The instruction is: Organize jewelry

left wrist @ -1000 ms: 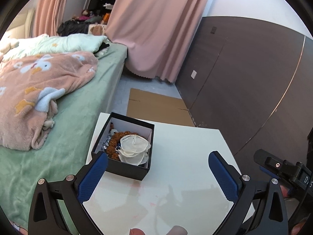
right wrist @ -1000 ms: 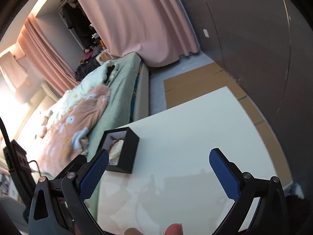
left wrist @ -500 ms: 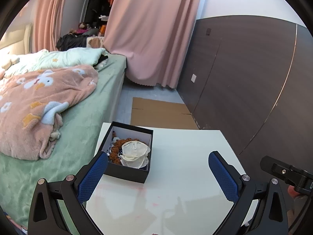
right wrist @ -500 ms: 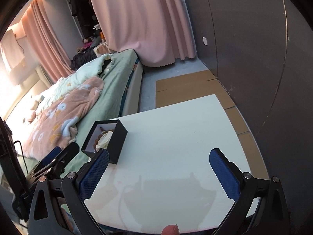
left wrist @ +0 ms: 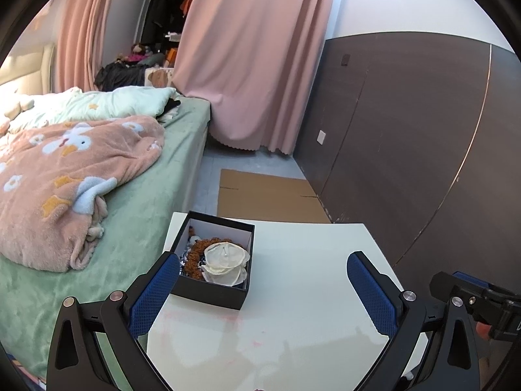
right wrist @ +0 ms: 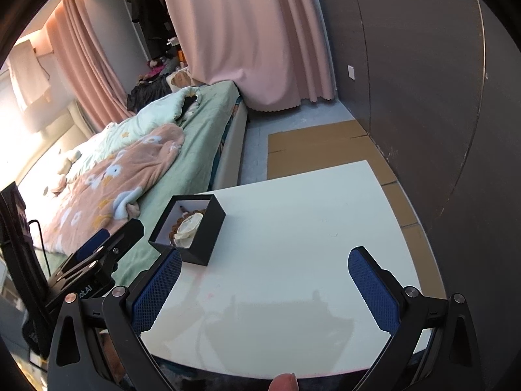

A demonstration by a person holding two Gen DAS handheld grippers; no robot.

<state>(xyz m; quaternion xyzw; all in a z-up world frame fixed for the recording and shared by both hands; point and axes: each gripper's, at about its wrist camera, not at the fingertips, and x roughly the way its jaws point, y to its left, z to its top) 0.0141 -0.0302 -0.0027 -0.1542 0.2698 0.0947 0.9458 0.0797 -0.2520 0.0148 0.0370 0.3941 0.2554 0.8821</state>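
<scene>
black jewelry box (left wrist: 213, 262) sat open on white table's (left wrist: 309, 280) left edge, cream pouch (left wrist: 226, 259) and brown beads (left wrist: 195, 255) inside

Left gripper (left wrist: 263, 288): jaws spread wide, nothing between, 2 blue pads (left wrist: 155, 295) level. Right gripper (right wrist: 265, 288): same, wide apart, holding nothing. Fingertip (right wrist: 285, 382) visible at bottom edge, right view.

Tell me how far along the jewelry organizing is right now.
Done: jewelry, including a cream flower piece, already sits in the open black box on the white table. In hand: nothing; the left gripper and right gripper are open and empty. Left: no loose jewelry shows on the table, so what remains is unclear.
</scene>
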